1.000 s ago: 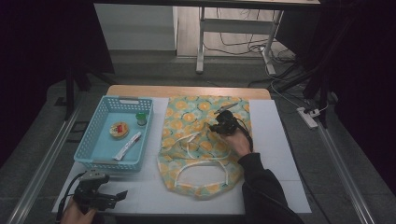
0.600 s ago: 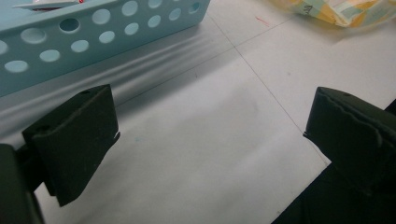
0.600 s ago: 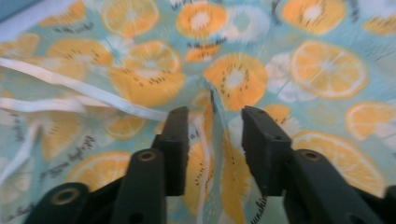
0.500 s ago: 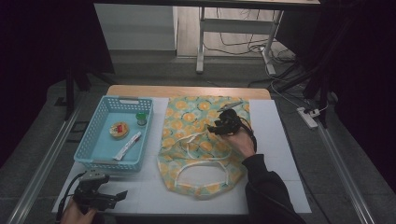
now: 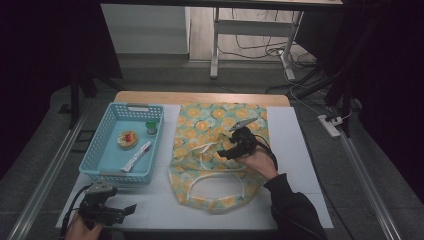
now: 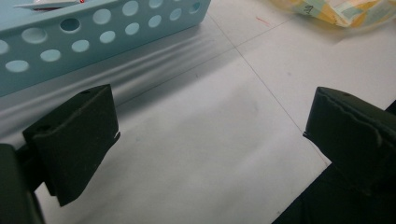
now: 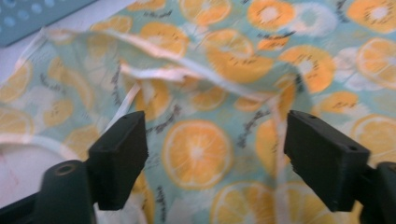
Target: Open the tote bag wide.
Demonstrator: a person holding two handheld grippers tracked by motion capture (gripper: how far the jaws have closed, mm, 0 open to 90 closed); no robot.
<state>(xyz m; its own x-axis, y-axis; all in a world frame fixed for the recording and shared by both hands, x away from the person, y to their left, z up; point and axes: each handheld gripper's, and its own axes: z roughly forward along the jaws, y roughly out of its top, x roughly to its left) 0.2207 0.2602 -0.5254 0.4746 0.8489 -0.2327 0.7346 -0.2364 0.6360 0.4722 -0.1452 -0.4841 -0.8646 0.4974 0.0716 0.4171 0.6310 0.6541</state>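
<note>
A cloth tote bag (image 5: 210,130) printed with orange slices lies flat on the white mat, its white handles (image 5: 215,182) looped toward the near edge. My right gripper (image 5: 225,152) hovers over the bag's middle, pointing left. In the right gripper view, the right gripper (image 7: 215,158) has its jaws wide apart just above the fabric (image 7: 243,60), with nothing pressed between them; they have just been opening. My left gripper (image 5: 127,210) rests at the near left corner of the mat. The left gripper view shows the left gripper (image 6: 210,135) open over bare mat.
A light blue perforated basket (image 5: 100,165) stands left of the bag and holds a round orange item (image 5: 127,138), a small green-capped bottle (image 5: 151,127) and a white sachet (image 5: 136,156). The basket wall (image 6: 93,28) is close ahead of the left gripper.
The right gripper has drawn back toward the near side over the bag, lifted a little, and gone from shut to wide open. The left gripper has stayed put.
</note>
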